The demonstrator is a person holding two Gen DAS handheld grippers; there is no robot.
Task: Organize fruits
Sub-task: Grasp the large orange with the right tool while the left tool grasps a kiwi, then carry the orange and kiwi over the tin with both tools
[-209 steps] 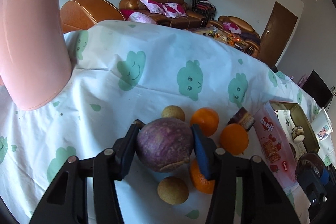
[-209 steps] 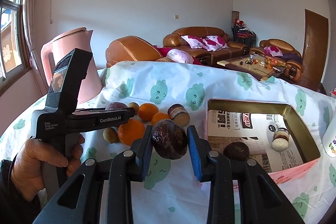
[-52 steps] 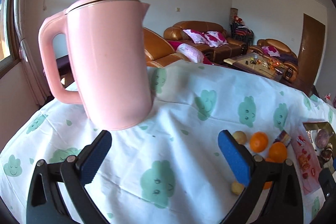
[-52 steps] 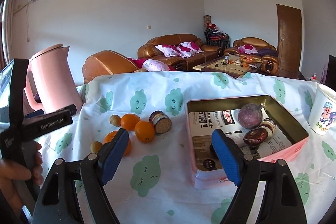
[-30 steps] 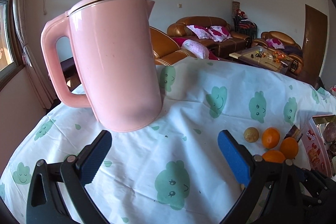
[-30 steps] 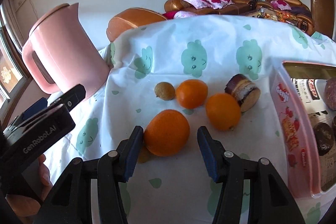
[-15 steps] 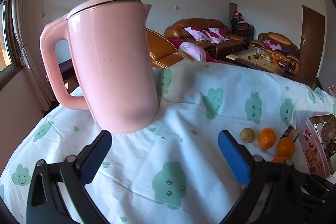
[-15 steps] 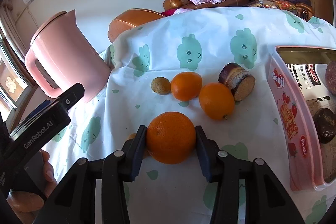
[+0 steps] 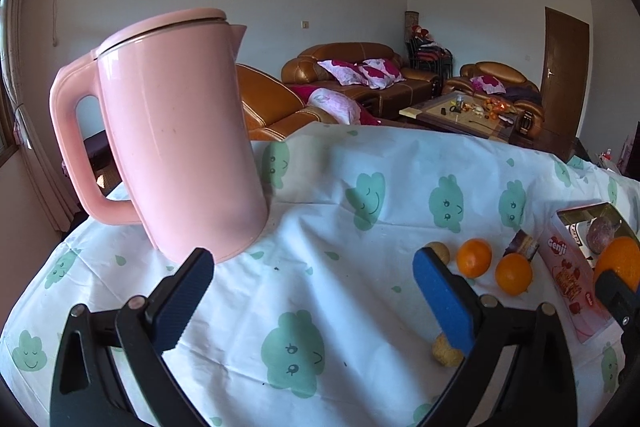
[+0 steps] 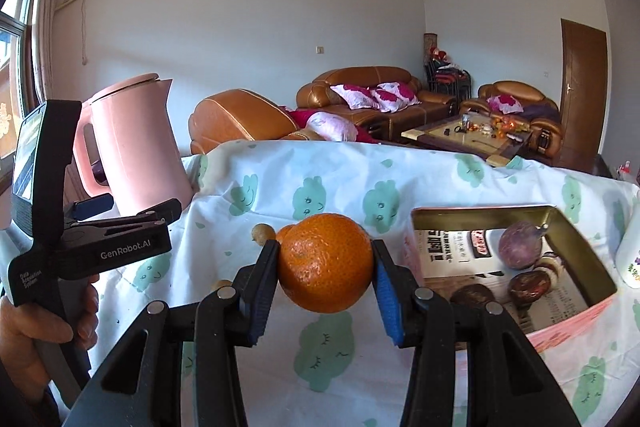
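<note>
My right gripper (image 10: 325,281) is shut on a large orange (image 10: 325,263) and holds it above the tablecloth, left of the pink tin box (image 10: 568,323). The same orange (image 9: 618,263) shows at the right edge of the left wrist view. Inside the box lie a purple round fruit (image 10: 519,245) and two dark brown fruits (image 10: 528,285). My left gripper (image 9: 316,293) stands open over the cloth with nothing between its fingers. Two oranges (image 9: 474,258) and a small tan fruit (image 9: 440,249) lie beyond its right finger; another small tan fruit (image 9: 445,351) lies partly behind that finger.
A tall pink kettle (image 9: 176,135) stands at the table's back left. A brown layered cake piece (image 9: 523,245) lies beside the oranges. A white cup (image 10: 631,255) stands right of the box. A person's hand (image 10: 36,323) grips the left tool. The table drops off behind toward sofas.
My right gripper closed on the large orange, lifted it off the cloth and swung right toward the tin box. The left gripper stayed open and barely moved.
</note>
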